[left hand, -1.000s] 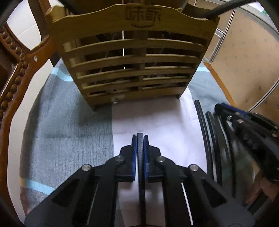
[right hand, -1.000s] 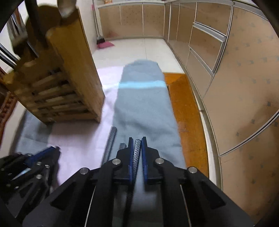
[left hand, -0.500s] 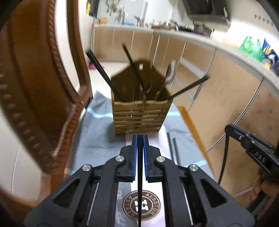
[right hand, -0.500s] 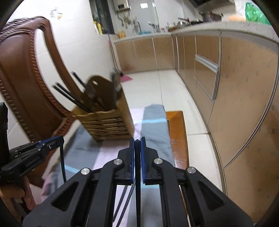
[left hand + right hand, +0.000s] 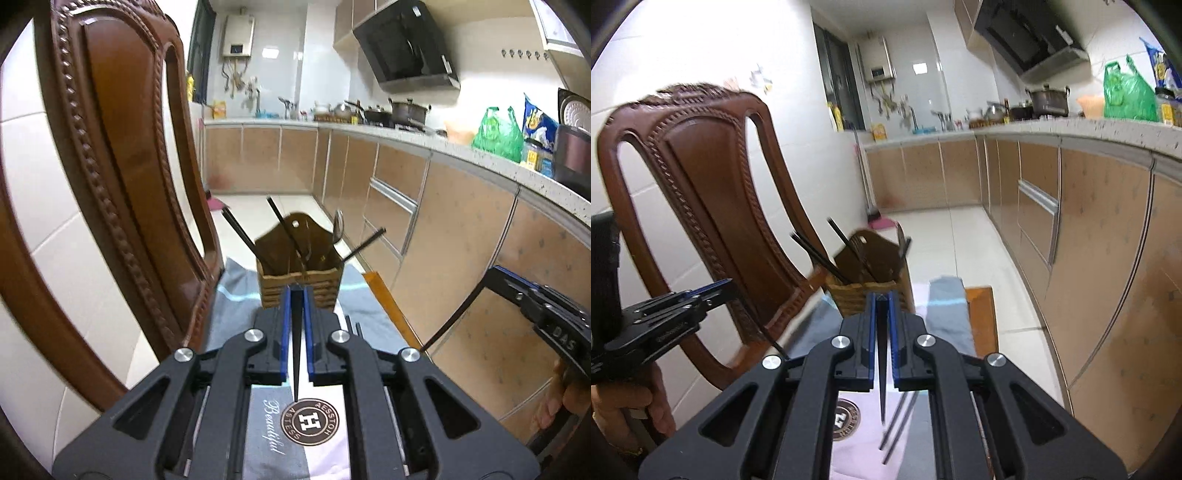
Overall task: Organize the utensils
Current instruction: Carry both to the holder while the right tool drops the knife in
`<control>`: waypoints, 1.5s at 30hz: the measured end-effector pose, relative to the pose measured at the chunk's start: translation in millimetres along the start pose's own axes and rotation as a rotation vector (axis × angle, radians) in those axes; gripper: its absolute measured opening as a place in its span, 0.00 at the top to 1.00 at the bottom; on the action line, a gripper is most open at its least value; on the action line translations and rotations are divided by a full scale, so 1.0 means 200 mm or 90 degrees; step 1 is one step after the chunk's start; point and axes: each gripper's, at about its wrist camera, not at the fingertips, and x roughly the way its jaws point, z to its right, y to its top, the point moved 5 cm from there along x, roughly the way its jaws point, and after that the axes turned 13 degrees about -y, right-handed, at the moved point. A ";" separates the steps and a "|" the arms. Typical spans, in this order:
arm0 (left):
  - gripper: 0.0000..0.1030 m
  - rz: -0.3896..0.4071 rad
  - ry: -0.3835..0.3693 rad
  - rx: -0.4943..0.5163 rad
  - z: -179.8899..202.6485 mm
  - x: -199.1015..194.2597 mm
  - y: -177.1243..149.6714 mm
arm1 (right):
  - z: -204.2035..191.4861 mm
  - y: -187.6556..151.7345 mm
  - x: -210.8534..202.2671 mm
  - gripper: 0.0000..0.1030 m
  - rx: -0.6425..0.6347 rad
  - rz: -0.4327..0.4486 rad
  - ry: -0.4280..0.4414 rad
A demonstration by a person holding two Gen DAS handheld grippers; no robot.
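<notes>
My left gripper (image 5: 297, 292) is shut on a black chopstick (image 5: 296, 369) that hangs point-down between its blue pads, above a grey cloth (image 5: 236, 314). Likewise my right gripper (image 5: 882, 295) is shut on a second black chopstick (image 5: 882, 391). Each gripper shows in the other's view: the right gripper (image 5: 546, 317) with its slanting chopstick (image 5: 454, 314), the left gripper (image 5: 668, 317) at the left edge. Ahead on the cloth stands a slatted wooden utensil holder (image 5: 299, 282) (image 5: 864, 291) with several chopsticks and a spoon (image 5: 338, 225). Two more chopsticks (image 5: 899, 424) lie on the cloth.
A carved wooden chair back (image 5: 110, 155) (image 5: 709, 192) rises close on the left. The cloth covers a narrow wooden seat whose orange edge (image 5: 384, 295) shows on the right. Beyond are tiled floor (image 5: 945, 240), kitchen cabinets (image 5: 461, 240) and a crowded counter. A hand (image 5: 624, 402) holds the left gripper's handle.
Both grippers have risen and drawn back from the holder, each lifting a chopstick off the cloth. The views have tilted up from the cloth to the kitchen.
</notes>
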 end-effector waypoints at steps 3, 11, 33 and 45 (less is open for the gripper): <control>0.94 0.008 0.001 -0.003 -0.02 -0.02 -0.01 | -0.02 0.02 -0.07 0.93 0.001 0.028 0.000; 0.94 0.015 0.000 0.002 -0.05 -0.06 0.00 | -0.03 -0.01 -0.02 0.93 -0.018 0.005 -0.008; 0.94 0.008 -0.007 -0.044 -0.16 0.01 -0.01 | -0.12 0.24 0.04 0.93 -0.012 0.036 0.007; 0.94 0.015 -0.013 -0.076 -0.26 0.07 -0.03 | -0.28 0.82 0.57 0.93 0.004 0.096 -0.087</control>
